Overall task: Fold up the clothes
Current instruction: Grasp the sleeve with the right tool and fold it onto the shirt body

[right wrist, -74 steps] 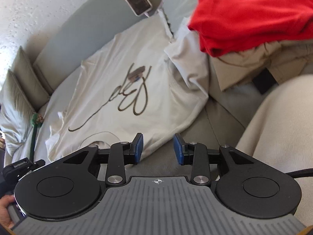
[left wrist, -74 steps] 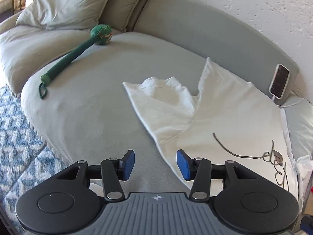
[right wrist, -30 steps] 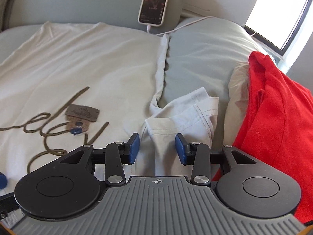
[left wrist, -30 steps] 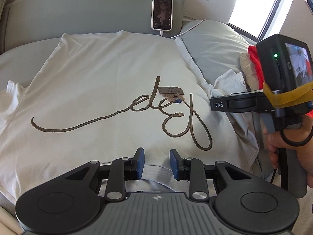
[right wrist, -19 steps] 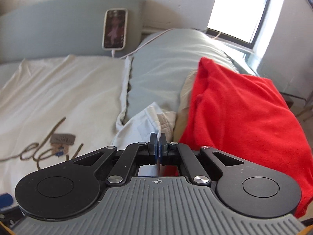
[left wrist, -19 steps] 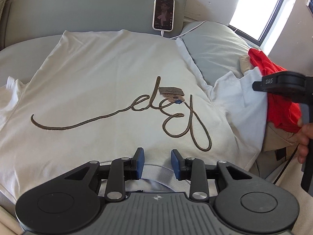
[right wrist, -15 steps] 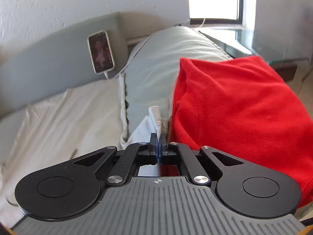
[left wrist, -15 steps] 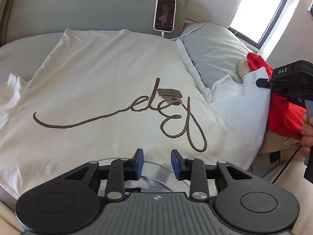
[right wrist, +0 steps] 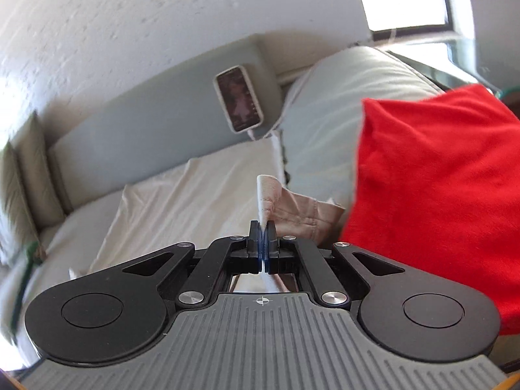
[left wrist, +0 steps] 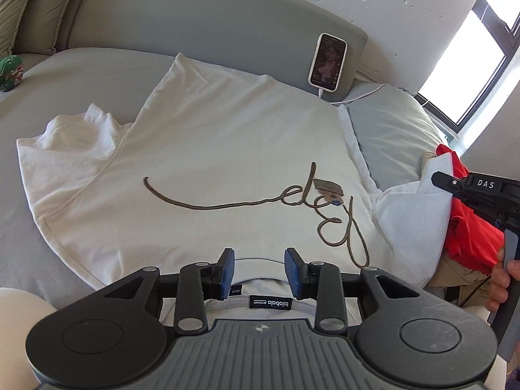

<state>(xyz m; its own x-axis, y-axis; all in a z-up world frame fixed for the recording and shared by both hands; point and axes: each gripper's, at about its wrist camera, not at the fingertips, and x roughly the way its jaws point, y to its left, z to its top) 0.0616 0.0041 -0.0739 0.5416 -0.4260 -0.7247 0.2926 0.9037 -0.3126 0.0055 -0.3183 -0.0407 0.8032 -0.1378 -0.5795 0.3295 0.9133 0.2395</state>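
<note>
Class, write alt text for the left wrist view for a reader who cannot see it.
A white T-shirt with brown script lies spread on a grey sofa; the open left gripper hovers at its collar. At right, the right gripper pinches its sleeve beside red clothing.

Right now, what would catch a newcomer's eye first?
The white shirt with looping brown script spreads across the grey bed, its collar at the open left gripper. At its right edge the right gripper pinches a sleeve, beside a bright red garment. A lit phone leans against the headboard.
</note>
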